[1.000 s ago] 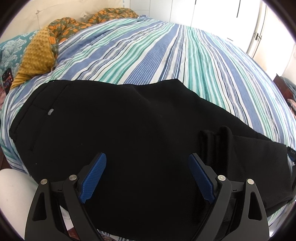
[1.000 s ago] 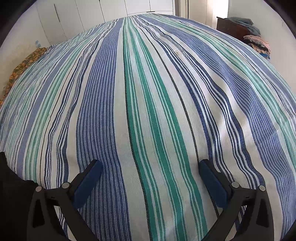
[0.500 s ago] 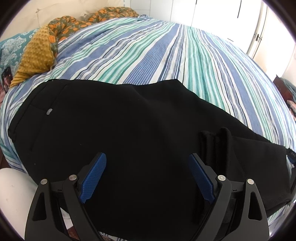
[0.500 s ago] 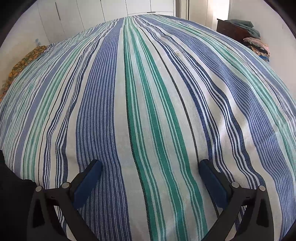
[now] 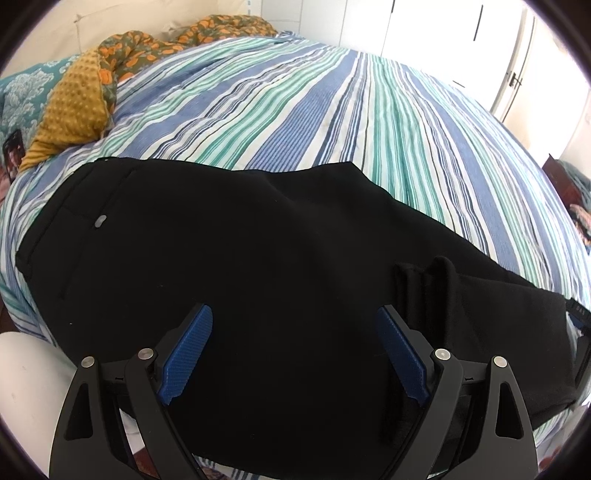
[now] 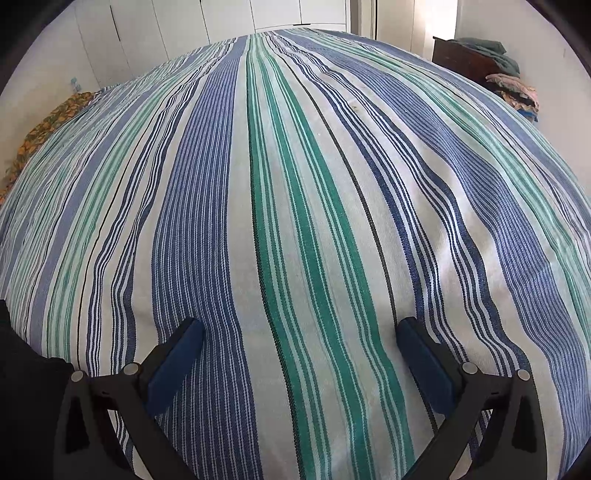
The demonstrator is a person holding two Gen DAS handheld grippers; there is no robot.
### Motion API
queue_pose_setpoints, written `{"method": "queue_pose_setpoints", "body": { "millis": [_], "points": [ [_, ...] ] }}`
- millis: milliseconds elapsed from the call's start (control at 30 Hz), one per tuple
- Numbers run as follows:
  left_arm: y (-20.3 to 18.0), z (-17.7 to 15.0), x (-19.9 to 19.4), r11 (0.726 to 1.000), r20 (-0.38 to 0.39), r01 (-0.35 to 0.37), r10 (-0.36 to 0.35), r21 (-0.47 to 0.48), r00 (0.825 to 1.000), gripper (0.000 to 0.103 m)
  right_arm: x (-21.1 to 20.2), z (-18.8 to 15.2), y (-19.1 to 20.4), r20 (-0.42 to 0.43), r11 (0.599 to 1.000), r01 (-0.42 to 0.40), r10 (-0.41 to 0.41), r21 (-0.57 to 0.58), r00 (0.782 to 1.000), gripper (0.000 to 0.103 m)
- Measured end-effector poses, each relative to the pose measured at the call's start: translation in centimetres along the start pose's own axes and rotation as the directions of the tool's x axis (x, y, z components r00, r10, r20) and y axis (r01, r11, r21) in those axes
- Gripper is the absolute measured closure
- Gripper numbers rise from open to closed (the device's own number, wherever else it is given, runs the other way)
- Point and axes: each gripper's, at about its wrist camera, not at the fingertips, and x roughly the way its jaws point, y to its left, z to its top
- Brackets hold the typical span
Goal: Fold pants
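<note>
Black pants lie spread across the near side of a striped bed, waistband to the left with a small grey button, legs running right where the cloth bunches in a fold. My left gripper hovers over the middle of the pants, jaws wide open, blue pads clear of the fabric. In the right wrist view my right gripper is open above bare striped bedspread; only a dark edge of the pants shows at the lower left.
A mustard dotted cushion and an orange-patterned blanket lie at the head of the bed. White wardrobe doors stand behind. A dark wooden cabinet with piled clothes stands at the far right. A white rounded object sits beside the bed.
</note>
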Motion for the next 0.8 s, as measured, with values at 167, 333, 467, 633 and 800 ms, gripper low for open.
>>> {"method": "queue_pose_setpoints", "body": {
  "millis": [167, 333, 467, 633, 800],
  "points": [
    [0.08, 0.07, -0.28, 1.000, 0.009, 0.000, 0.000, 0.001, 1.000, 0.012, -0.01, 0.00, 0.01, 0.000, 1.000, 0.000, 0.000, 0.000, 1.000, 0.000],
    [0.07, -0.03, 0.10, 1.000, -0.003, -0.007, 0.007, -0.006, 1.000, 0.012, 0.00, 0.00, 0.01, 0.000, 1.000, 0.001, -0.001, 0.000, 1.000, 0.000],
    [-0.32, -0.14, -0.03, 1.000, 0.005, -0.012, 0.012, 0.016, 1.000, 0.012, -0.01, 0.00, 0.02, 0.000, 1.000, 0.001, -0.001, 0.000, 1.000, 0.000],
    [-0.62, -0.28, 0.04, 0.999, 0.003, -0.024, 0.024, 0.042, 1.000, 0.012, 0.00, 0.00, 0.00, 0.000, 1.000, 0.001, -0.001, 0.000, 1.000, 0.000],
    [-0.54, -0.30, 0.07, 0.999, 0.001, -0.016, 0.016, 0.043, 1.000, 0.012, 0.00, 0.00, 0.00, 0.000, 1.000, 0.001, -0.001, 0.000, 1.000, 0.000]
  ]
}}
